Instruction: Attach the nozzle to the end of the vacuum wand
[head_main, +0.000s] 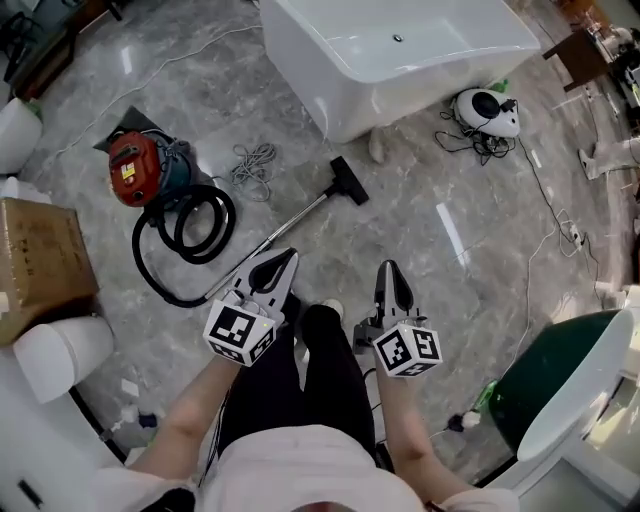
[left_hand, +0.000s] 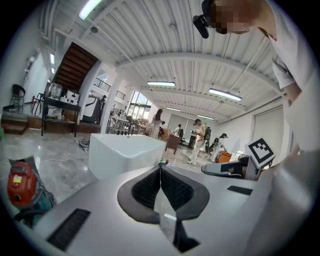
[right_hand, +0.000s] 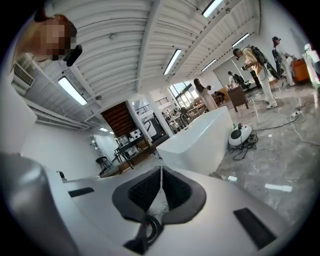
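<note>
In the head view a red vacuum cleaner (head_main: 135, 168) lies on the marble floor with its black hose (head_main: 190, 228) coiled beside it. The metal wand (head_main: 288, 226) runs up and right from the hose, and a black floor nozzle (head_main: 349, 182) sits at its far end, touching it. My left gripper (head_main: 289, 255) and right gripper (head_main: 388, 266) are held up in front of me, well above the floor, both shut and empty. The left gripper view shows its shut jaws (left_hand: 160, 168) and the vacuum cleaner (left_hand: 20, 184) at the lower left. The right gripper (right_hand: 161, 170) points at the room.
A white bathtub (head_main: 420, 62) stands just beyond the nozzle. A small white appliance (head_main: 488, 110) with cables lies to its right, a cardboard box (head_main: 40, 262) at the left, a coiled cord (head_main: 255, 160) near the vacuum cleaner. Several people stand far off (left_hand: 199, 140).
</note>
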